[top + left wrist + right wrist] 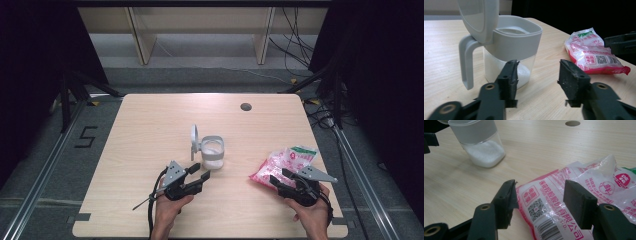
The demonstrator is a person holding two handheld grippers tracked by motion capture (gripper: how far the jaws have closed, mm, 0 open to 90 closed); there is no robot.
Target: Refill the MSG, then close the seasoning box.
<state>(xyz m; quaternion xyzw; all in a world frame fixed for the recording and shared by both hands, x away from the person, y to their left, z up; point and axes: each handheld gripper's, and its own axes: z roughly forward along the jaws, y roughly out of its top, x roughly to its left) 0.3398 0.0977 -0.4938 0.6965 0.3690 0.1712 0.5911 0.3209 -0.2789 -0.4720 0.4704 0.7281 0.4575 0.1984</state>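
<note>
We see two bare forearms coming in from the bottom edge of the high view, each hand wrapped around a black two-jaw claw topped by a grey three-cornered plate. The left claw (pixel 199 172) angles forward and to the right, its jaws spread apart with nothing between them. The right claw (pixel 279 176) angles forward and to the left, its jaws likewise parted and gripping nothing.

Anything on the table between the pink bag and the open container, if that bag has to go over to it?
Nothing visible. Bare table lies between the pink bag and the open container, whose lid stands flipped up on the far side from the bag. The right gripper, jaws open, sits at the bag's near end.
</note>
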